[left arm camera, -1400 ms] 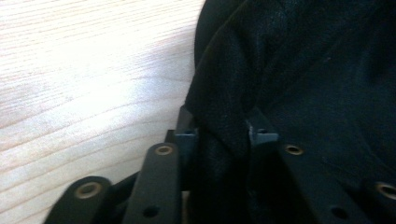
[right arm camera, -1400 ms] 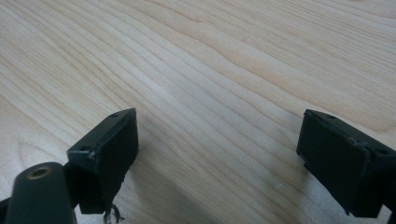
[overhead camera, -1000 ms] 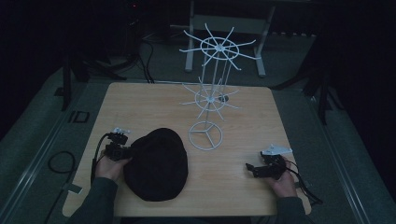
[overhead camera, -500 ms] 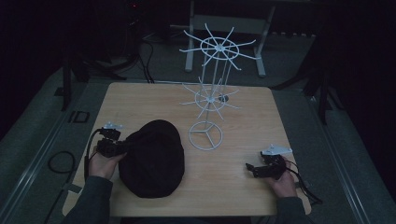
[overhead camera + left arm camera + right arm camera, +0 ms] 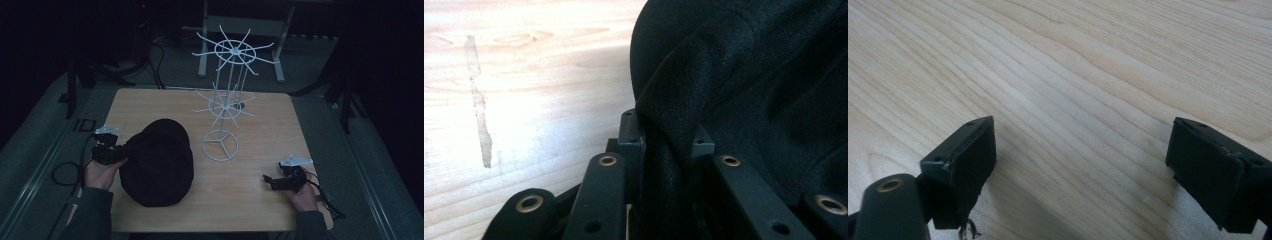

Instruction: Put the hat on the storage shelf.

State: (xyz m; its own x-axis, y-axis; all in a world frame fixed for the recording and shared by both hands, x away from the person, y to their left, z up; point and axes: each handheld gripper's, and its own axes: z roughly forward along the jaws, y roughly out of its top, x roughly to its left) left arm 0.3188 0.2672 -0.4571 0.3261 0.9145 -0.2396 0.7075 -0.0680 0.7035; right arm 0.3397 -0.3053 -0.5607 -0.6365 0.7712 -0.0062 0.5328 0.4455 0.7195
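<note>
A black cap (image 5: 157,162) lies on the left half of the wooden table (image 5: 260,125). My left gripper (image 5: 120,151) is at the cap's left edge and is shut on a fold of its black fabric (image 5: 669,150); the jaws pinch that fold between them in the left gripper view. The left side of the cap is lifted off the table. My right gripper (image 5: 270,181) rests near the table's front right, open, with bare wood (image 5: 1083,130) between its two pads (image 5: 970,155).
A white wire rack (image 5: 227,95) with two tiers of spokes and a ring base (image 5: 220,145) stands mid-table, just right of the cap. A small dark item (image 5: 239,105) sits by the lower spokes. Cables lie on the floor beyond the table.
My left gripper has risen and shifted slightly left with the cap's edge pinched in it, lifting that side of the cap. The right gripper has stayed put.
</note>
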